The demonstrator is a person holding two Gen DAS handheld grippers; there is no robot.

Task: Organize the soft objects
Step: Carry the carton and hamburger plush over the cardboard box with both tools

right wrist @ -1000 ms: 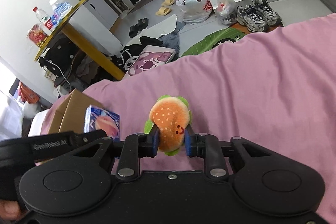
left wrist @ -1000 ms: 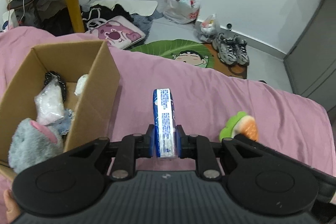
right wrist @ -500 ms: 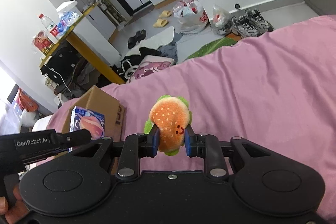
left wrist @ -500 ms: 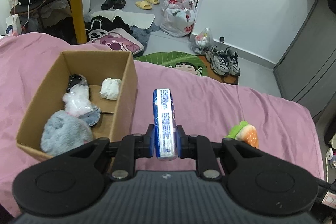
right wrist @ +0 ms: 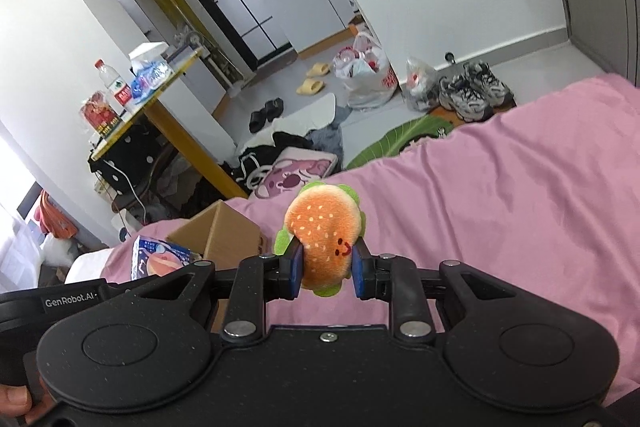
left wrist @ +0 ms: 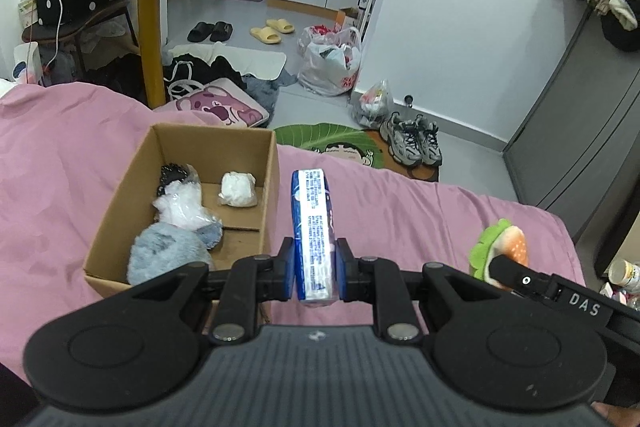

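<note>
Two soft items are in hand, both clear of the pink bedcover [left wrist: 420, 211]. The blue tissue pack [left wrist: 313, 233] is clamped on its narrow edges by the left gripper [left wrist: 313, 269], standing upright just right of the open cardboard box [left wrist: 120, 215], not over it. The burger plush [right wrist: 325, 233] is squeezed between the pads of the right gripper [right wrist: 326, 269], well right of the box. Risk: the pack projects far beyond the pads and could pivot or slip if swung. Released here, it would miss the box. The box already holds a grey plush [left wrist: 168, 255] and bagged items [left wrist: 180, 205], so either item may land on them and tumble out. The grippers sit close together; converging on the box invites collision.
</note>
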